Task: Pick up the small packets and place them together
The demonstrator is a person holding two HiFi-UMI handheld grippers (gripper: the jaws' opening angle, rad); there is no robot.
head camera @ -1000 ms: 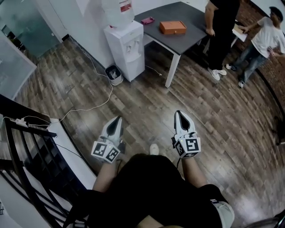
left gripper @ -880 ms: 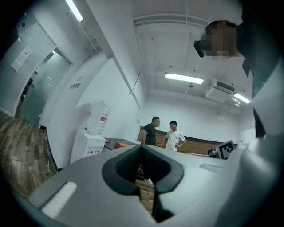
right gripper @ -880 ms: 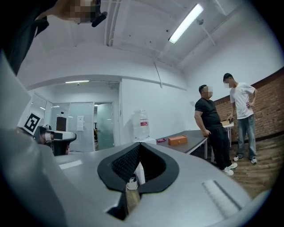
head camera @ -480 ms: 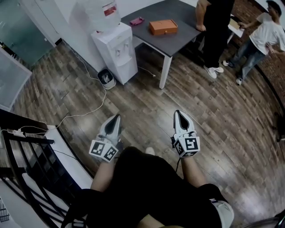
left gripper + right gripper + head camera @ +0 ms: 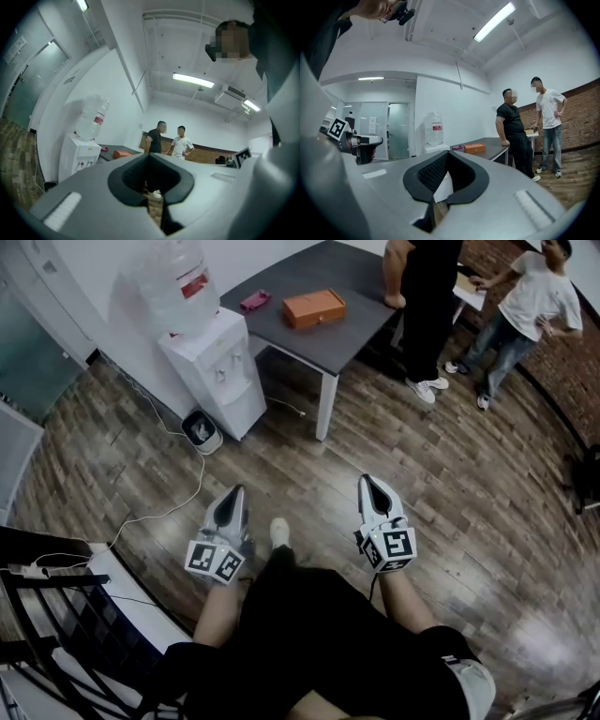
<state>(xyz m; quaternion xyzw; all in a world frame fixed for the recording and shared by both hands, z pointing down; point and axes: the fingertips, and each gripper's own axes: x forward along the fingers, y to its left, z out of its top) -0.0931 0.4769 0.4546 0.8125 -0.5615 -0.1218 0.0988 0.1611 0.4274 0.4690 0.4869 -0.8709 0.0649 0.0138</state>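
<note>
Wood-plank floor (image 5: 309,442) lies beneath two claws. The left gripper (image 5: 234,495) and right gripper (image 5: 372,486) point level, jaws fully together, holding nothing. Farther off stands one water dispenser (image 5: 216,371), then one grey table (image 5: 361,292) bearing one orange box (image 5: 313,307) and one small pink packet (image 5: 254,302). Two people (image 5: 427,296) stand beside it.

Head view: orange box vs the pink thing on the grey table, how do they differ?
Colour: the box is orange, the pink thing a bright magenta-pink.
Size: the box is clearly larger than the pink thing.
Place: the pink thing lies nearer the water dispenser, the box further along the grey table toward its middle.
Shared: both lie flat on that table, apart from each other.
</note>
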